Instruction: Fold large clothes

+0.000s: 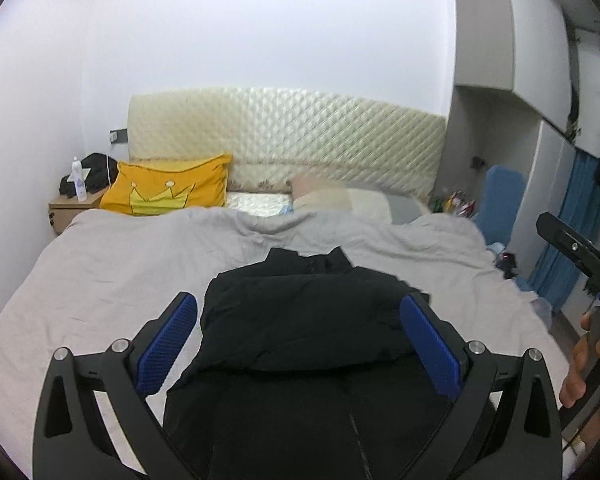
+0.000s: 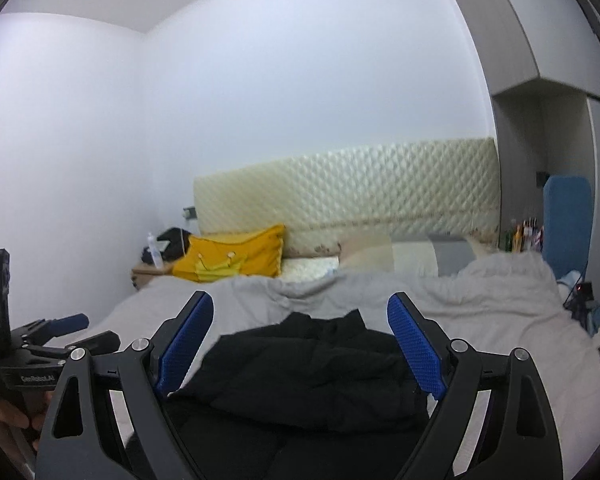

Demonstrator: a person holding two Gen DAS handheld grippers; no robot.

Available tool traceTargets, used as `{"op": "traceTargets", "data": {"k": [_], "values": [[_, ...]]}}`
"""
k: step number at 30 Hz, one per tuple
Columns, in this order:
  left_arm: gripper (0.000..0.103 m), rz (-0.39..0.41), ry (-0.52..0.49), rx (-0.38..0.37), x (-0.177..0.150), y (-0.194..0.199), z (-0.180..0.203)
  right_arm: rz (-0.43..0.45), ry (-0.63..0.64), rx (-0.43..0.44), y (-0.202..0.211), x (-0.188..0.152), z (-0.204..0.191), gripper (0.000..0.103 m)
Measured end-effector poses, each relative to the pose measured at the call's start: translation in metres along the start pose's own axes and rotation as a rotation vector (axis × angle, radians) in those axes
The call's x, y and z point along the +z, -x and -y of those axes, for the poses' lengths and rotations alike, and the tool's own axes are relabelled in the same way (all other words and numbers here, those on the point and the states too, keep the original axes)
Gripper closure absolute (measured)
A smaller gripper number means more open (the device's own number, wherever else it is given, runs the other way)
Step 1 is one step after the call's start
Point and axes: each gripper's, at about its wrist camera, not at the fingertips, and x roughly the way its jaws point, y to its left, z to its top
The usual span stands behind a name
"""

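The bulky black padded garment (image 1: pixel 300 320) is lying bunched near the foot edge of the grey-sheeted bed (image 1: pixel 100 264), roughly mid-width, collar end pointing twd the quilted cream headboard (image 1: pixel 300 136). Left gripper (image 1: pixel 299 344) & right gripper (image 2: pixel 300 344) are both hovering above it w/ blue-padded jaws spread wide, gripping nothing, prob so the cloth can settle flat on the bed

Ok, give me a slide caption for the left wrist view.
Open left gripper above a black garment lying on the grey-covered bed.
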Motion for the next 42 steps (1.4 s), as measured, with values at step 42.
{"op": "traceTargets", "data": {"k": [42], "values": [[0.001,-0.606,0.367,-0.009,-0.208,-0.061,-0.133,-0.666,-0.429,-0.055,0.018,-0.238,0.155,0.014]]}}
